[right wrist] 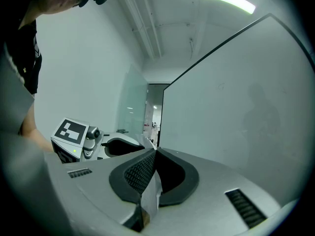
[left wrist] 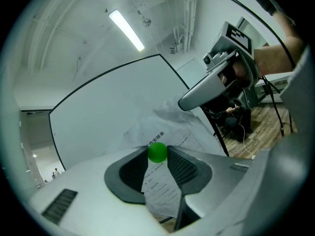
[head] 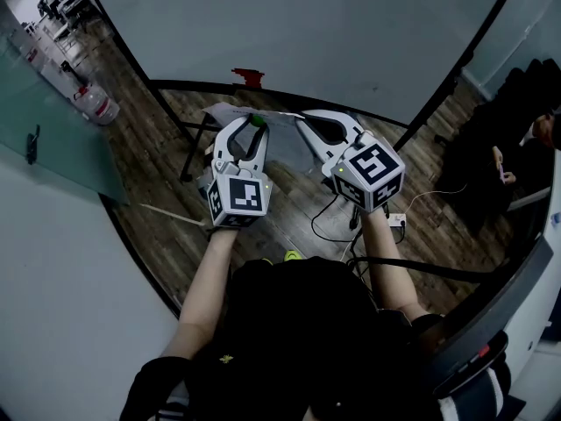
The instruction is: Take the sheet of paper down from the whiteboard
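Two grips are sharing the sheet of paper (left wrist: 170,132) before the whiteboard (left wrist: 108,107) — the right gripper (right wrist: 155,152) is clamping its edge, jaws shut, while the left gripper (left wrist: 158,154), jaws half-spread, is pinching a green magnet (left wrist: 157,151) in front of it.

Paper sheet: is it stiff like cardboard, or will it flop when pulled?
Probably floppy: the sheet of paper looks wrinkled and bent, not flat. Likely very light too, since the right gripper holds it with just its shut jaws pinching one part. It may tear if tugged hard, as it looks thin.
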The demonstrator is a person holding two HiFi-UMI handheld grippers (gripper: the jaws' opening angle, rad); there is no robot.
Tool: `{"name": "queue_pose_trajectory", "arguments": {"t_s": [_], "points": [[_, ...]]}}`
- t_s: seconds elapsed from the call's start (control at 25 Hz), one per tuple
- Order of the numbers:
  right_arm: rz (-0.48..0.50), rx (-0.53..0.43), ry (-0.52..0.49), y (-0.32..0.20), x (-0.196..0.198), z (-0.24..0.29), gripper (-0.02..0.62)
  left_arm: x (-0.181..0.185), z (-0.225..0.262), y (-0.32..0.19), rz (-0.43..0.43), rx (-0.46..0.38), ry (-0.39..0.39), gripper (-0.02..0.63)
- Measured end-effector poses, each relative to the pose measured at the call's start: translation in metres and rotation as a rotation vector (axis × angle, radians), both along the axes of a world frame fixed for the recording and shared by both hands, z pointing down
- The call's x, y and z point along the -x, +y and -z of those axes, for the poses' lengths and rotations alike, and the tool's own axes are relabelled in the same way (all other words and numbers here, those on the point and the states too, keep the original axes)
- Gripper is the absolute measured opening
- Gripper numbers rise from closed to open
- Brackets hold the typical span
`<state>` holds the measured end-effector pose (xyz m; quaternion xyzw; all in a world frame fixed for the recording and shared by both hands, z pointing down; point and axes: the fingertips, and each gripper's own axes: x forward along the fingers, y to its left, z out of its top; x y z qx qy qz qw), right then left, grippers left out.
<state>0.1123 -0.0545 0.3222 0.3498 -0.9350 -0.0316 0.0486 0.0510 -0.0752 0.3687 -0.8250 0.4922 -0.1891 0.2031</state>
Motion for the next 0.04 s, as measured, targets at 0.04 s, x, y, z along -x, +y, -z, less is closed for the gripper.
{"name": "queue_pose_trajectory", "arguments": {"t_s": [0.04], "points": [[0.0,0.001,0.0,-0.0004,-0.0008,-0.0002,0.008,-0.001,0.0002,-0.0003,-0.001,0.0,0.0,0.14]]}}
